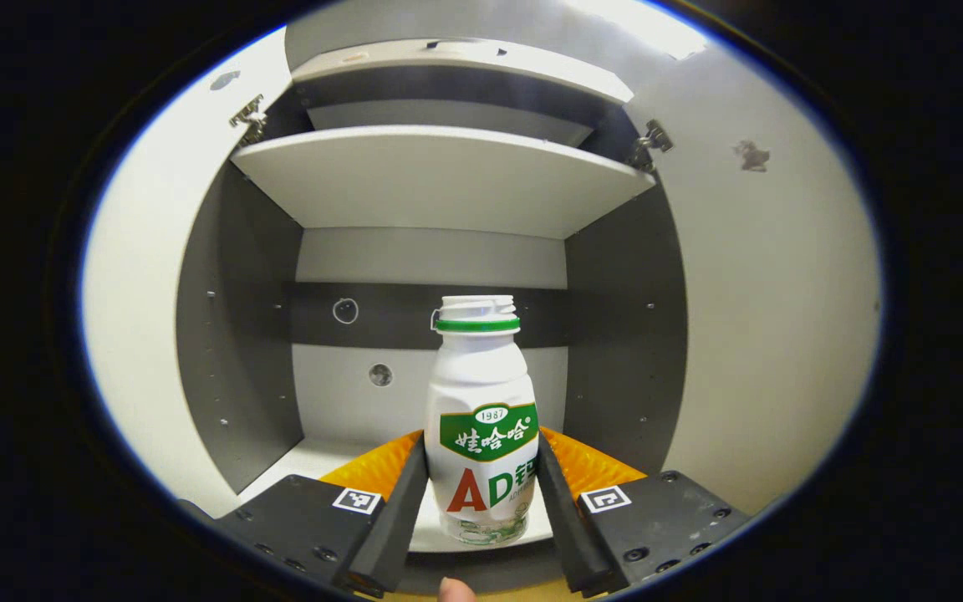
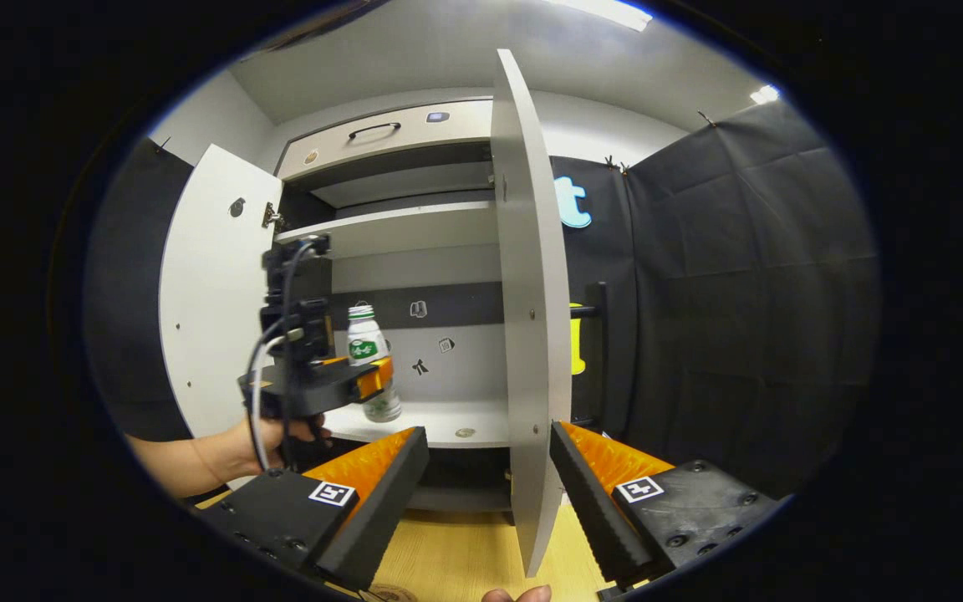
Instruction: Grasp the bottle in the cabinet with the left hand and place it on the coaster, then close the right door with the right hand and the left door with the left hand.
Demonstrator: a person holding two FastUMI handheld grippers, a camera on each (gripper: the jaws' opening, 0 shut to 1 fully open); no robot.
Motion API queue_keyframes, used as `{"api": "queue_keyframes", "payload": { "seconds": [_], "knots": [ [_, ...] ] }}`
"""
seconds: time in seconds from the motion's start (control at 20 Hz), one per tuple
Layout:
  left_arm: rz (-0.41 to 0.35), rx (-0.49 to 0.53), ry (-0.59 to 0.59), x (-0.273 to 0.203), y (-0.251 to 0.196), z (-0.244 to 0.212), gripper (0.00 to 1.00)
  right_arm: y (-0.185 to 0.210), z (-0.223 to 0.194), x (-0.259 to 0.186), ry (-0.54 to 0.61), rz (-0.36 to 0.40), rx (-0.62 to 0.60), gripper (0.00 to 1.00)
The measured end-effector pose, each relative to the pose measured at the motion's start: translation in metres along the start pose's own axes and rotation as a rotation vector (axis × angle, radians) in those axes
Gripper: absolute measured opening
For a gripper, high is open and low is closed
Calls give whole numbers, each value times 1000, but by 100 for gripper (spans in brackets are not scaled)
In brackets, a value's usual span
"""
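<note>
A white bottle with a green neck ring and green label stands upright inside the open cabinet, just over the lower shelf. My left gripper is shut on it, one finger pressed against each side of its lower half. In the right gripper view the same left gripper, held by a hand, grips the bottle at the cabinet's mouth. My right gripper hangs open in front of the cabinet, nothing between its fingers. The right door stands wide open, edge-on straight ahead of it.
The left door is swung open too. An upper shelf runs above the bottle, and a drawer with a handle tops the cabinet. A wooden tabletop lies below. A yellow object sits behind the right door.
</note>
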State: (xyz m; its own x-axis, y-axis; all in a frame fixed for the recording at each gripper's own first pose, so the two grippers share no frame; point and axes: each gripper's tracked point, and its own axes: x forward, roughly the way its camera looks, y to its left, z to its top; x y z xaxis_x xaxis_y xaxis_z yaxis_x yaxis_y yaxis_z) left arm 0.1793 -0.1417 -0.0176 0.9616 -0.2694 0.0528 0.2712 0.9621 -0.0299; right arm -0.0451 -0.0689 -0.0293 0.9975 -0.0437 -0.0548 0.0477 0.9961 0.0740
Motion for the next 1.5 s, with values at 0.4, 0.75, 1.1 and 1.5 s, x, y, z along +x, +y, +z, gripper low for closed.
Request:
{"api": "queue_keyframes", "payload": {
  "seconds": [0.4, 0.75, 1.1, 1.5],
  "knots": [
    [57, -79, 31, -118, 6, -42, 72, -12, 16, -13, -64, -29, -37, 97],
    [48, -76, 92, -196, -13, -138, 72, -10, 23, -12, -75, -20, -31, 97],
    [-91, -31, 122, -250, -49, -228, 72, -4, 37, -11, -100, 6, -45, 97],
    [-158, -36, 227, -287, -67, -314, 73, -30, 29, -6, -58, -65, -33, 98]
  ]
}}
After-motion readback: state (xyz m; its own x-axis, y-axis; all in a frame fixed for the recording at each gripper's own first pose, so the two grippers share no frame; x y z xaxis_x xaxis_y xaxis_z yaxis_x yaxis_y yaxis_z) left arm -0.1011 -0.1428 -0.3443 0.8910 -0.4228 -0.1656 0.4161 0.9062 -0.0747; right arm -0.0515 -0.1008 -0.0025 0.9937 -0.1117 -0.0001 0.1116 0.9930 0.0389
